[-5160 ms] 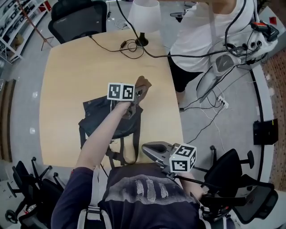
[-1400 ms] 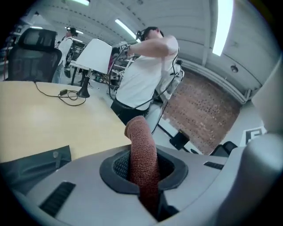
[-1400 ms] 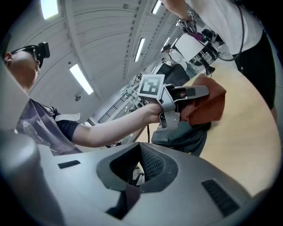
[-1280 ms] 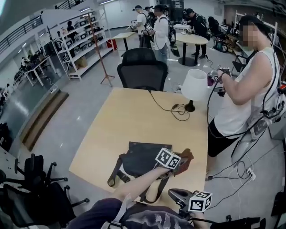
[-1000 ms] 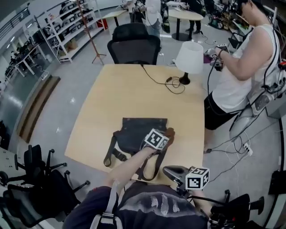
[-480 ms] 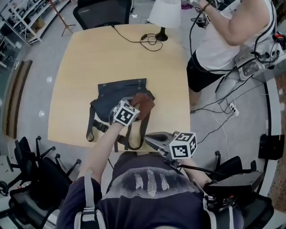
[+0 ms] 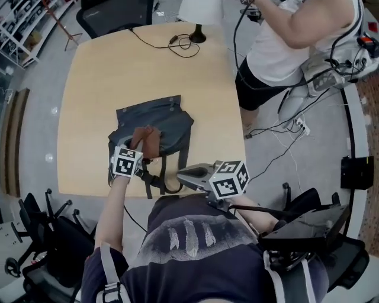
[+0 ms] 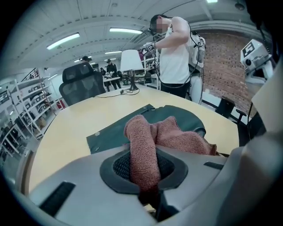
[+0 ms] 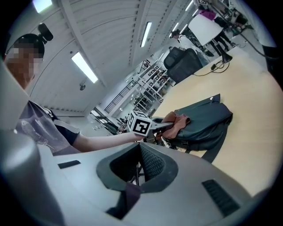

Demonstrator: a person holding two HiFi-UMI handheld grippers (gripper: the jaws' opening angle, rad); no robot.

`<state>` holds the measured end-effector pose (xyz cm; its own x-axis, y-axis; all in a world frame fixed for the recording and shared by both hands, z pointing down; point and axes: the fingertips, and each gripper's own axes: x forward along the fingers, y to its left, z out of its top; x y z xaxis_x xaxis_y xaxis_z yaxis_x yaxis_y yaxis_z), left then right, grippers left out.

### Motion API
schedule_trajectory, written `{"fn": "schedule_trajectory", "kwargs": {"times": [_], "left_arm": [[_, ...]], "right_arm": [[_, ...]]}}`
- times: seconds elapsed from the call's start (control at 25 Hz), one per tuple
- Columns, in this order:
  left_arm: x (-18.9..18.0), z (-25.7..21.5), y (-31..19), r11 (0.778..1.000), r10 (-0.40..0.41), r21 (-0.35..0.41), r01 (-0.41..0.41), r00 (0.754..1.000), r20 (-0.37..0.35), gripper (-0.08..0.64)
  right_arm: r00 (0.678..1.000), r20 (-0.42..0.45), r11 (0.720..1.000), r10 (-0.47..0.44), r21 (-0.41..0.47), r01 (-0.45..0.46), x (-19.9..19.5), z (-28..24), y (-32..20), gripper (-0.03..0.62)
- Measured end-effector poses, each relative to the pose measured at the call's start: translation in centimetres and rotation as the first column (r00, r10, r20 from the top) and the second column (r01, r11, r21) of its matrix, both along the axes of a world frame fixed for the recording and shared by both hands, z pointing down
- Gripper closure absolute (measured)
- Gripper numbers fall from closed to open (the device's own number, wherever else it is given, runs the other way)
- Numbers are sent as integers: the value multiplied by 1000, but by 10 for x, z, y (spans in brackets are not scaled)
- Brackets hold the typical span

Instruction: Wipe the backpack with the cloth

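Pale wooden table (image 7: 95, 71) in an open workshop, with a lamp (image 7: 198, 12) at its far edge. Your left hand-held gripper (image 8: 143, 172) is clamped on the reddish-brown cloth (image 8: 150, 137), which drapes forward from its jaws onto the dark backpack (image 7: 172, 121) lying flat just ahead. Your right hand-held gripper (image 9: 135, 174), jaws together and empty, hangs to the right of the left one, apart from the backpack.
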<state>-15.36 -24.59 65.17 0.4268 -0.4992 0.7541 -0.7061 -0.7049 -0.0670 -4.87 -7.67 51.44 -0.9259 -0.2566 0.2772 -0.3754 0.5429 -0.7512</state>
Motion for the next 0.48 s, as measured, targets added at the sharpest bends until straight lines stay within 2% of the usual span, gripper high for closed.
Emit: {"fn": "schedule_trajectory", "kwargs": {"times": [0.28, 0.48], "left_arm": [[-56, 5, 3, 993, -108, 39, 107, 994, 25, 505], [-88, 10, 4, 982, -189, 25, 188, 981, 49, 505]], "right_arm": [[999, -19, 999, -40, -8, 40, -17, 3, -6, 591], [1000, -4, 1000, -26, -18, 26, -11, 0, -10, 591]]}}
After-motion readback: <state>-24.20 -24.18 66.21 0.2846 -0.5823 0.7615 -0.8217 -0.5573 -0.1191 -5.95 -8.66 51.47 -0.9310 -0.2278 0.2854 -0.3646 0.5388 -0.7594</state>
